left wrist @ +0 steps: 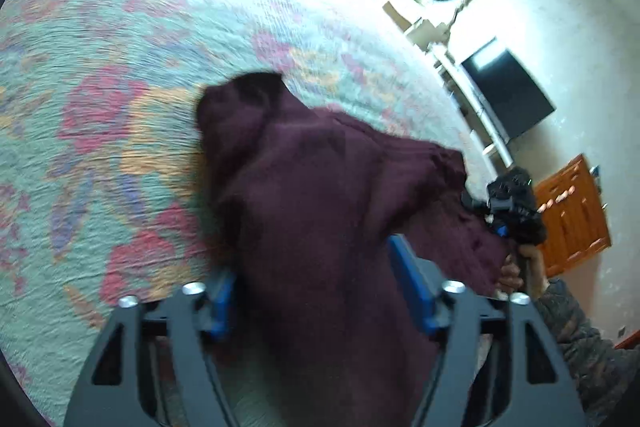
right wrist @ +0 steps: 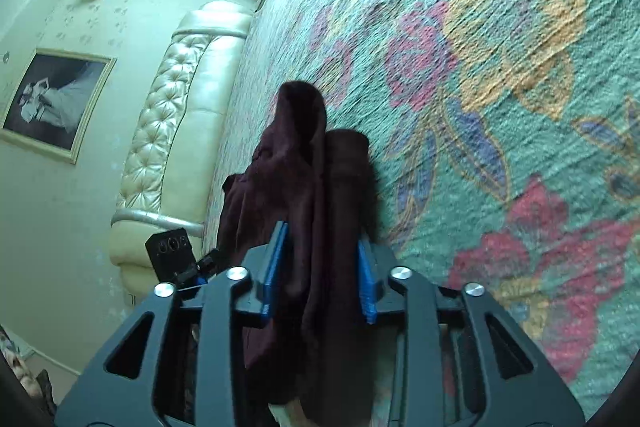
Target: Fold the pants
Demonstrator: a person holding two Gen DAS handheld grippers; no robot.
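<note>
A: Where are the maroon pants (left wrist: 320, 195) right now?

B: On the floral bedspread (left wrist: 120, 87), bunched up, with cloth running back between the fingers of both tools. In the left wrist view the left gripper (left wrist: 324, 291) stands wide, its blue pads (left wrist: 412, 287) on either side of the fabric with slack around it, so I judge it is not pinching.

A: And the other one?

B: The right gripper (right wrist: 322, 279) is narrower, with two thick folds of the pants (right wrist: 312, 187) passing between its blue pads (right wrist: 276, 267). A gap shows beside the cloth, so the pads seem not to press on it.

A: How will the garment handle?

B: It looks like soft, thick knit: light, floppy, not slippery, nothing fragile. It will sag and crumple wherever it is unsupported, and layers will cling together.

A: So where to grip?

B: At firm edges, probably the waistband corners or a hem, one tool at each end, pinching all layers and keeping the cloth taut between them. Which end lies nearest I cannot tell.
</note>
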